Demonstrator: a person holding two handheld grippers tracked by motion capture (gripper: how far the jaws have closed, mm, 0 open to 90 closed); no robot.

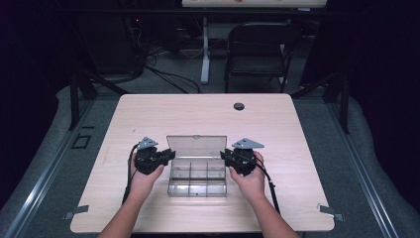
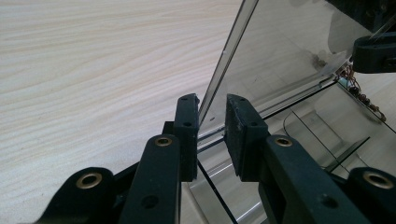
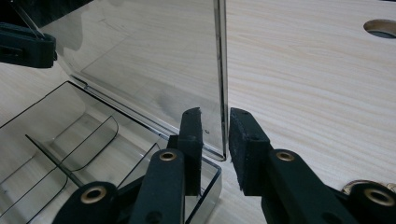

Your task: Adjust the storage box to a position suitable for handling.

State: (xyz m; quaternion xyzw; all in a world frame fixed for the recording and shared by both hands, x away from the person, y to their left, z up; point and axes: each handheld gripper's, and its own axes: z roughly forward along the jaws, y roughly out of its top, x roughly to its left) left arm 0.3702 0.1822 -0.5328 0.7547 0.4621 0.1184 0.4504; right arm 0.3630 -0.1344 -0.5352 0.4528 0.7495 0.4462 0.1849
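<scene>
Left gripper (image 1: pixel 169 155): jaws stood a narrow gap apart, straddling the near side edge of the raised lid (image 1: pixel 196 146). In the left gripper view (image 2: pixel 211 135) the lid edge passed between the pads (image 2: pixel 187 135); whether they pressed it could not be told.
Right gripper (image 1: pixel 224 155): jaws likewise slightly parted across the lid's opposite side edge. In the right gripper view (image 3: pixel 215 140) the edge ran just beside the outer pad (image 3: pixel 245 140); contact could not be confirmed.
Clear box (image 1: pixel 197 178): lay between the two grippers, its base just ahead of and below each jaw pair, lid standing open and upright at the far side.
Hidden or unclear: box walls were transparent and faint in the high view; compartment contents could not be made out. Both forearms were cut off at the bottom edge. The area beyond the table (image 1: pixel 148 114) was dark.
Counts: two grippers, two hands, one box, one lid, one table hole (image 1: pixel 239 106), one folding chair (image 1: pixel 257 49). Dividers (image 3: pixel 70 140) formed roughly six compartments; the exact number was uncertain.
View differences: the high view gave the overall layout, the chair and the grey plates (image 1: pixel 247 144). The gripper views gave the lid edge (image 2: pixel 224 65) (image 3: pixel 220 70), scuffs on the lid, and curved divider outlines. The left gripper view showed the opposite gripper (image 2: pixel 373 53) through the lid; the right gripper view showed its counterpart (image 3: pixel 25 46) and the hole (image 3: pixel 380 28).
</scene>
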